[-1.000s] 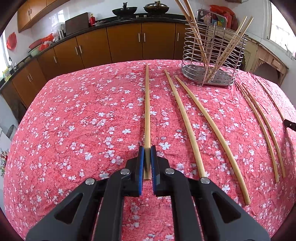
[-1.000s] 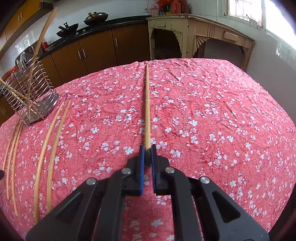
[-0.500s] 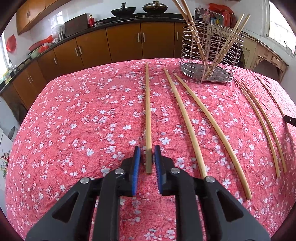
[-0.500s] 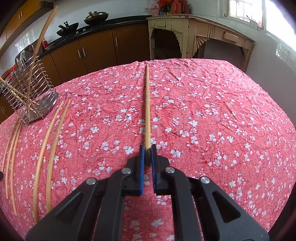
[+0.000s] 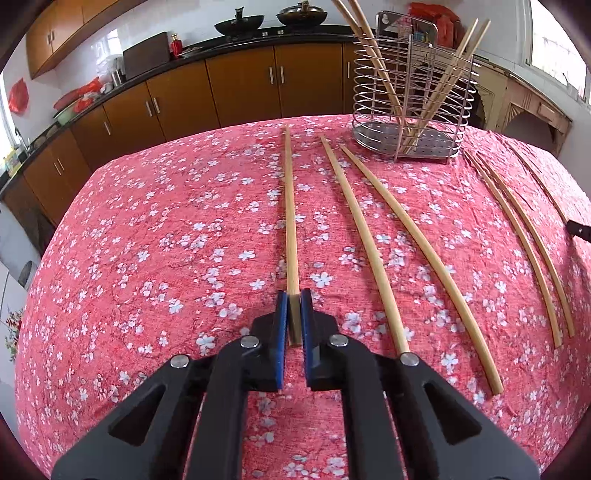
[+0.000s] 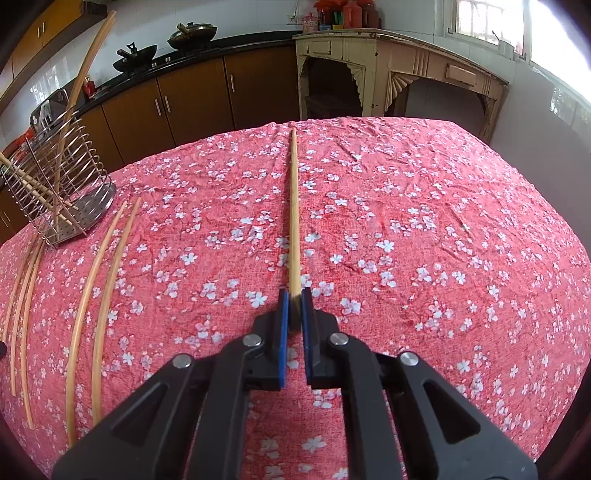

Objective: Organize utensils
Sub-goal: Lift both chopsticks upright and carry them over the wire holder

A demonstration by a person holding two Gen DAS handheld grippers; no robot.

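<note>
Left wrist: left gripper (image 5: pixel 290 295) clamps chopstick (image 5: pixel 290 206); right gripper (image 6: pixel 291 295) clamps another chopstick (image 6: pixel 294 206).

bright daylight | window (image 6: pixel 554 33) glare blown out (upper right) | soft shadows | fisheye bending, dark corners

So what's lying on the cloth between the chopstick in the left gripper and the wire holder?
In the left wrist view, two loose chopsticks lie side by side between the gripped chopstick and the wire holder.
</note>
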